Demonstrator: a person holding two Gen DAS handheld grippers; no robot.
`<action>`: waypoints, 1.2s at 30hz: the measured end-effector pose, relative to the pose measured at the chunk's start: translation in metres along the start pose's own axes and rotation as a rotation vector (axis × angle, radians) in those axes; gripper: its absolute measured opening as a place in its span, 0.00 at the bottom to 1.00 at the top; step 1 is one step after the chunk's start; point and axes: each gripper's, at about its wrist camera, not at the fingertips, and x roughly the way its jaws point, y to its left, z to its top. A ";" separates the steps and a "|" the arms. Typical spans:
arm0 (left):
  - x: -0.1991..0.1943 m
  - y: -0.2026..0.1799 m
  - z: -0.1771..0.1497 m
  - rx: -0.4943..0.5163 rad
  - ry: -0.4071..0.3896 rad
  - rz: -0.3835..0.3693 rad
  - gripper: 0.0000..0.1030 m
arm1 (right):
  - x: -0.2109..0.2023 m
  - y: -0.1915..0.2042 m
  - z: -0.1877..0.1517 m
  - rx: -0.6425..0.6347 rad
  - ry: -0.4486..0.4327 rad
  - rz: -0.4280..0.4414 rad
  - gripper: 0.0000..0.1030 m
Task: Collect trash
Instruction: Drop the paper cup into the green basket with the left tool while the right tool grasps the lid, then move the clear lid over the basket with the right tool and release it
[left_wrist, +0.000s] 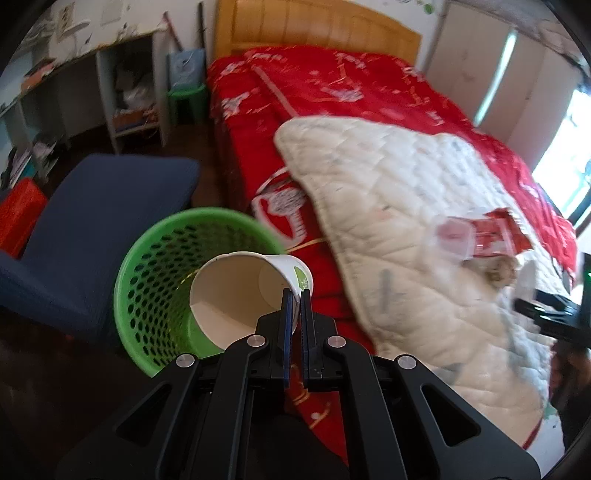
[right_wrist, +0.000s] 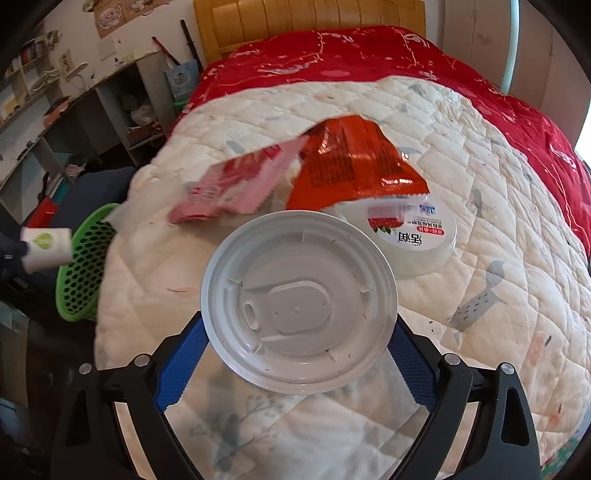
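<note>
Left gripper: your blue fingers pinch the wall of the paper cup, centre frame.
Cup: tilted, mouth facing you, over the green basket.
Right edge: wrappers on the quilt.

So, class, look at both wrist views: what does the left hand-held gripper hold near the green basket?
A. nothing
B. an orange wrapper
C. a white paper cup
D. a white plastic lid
C: the left hand-held gripper pinches the wall of the white paper cup beside the green basket.
</note>
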 end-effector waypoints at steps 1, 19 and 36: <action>0.007 0.005 0.000 -0.013 0.015 0.010 0.03 | -0.005 0.002 0.000 -0.002 -0.003 0.018 0.88; 0.035 0.051 -0.010 -0.132 0.075 0.069 0.43 | -0.039 0.091 0.020 -0.127 -0.028 0.211 0.88; -0.033 0.091 -0.016 -0.226 -0.027 0.083 0.59 | 0.043 0.249 0.060 -0.311 0.065 0.347 0.88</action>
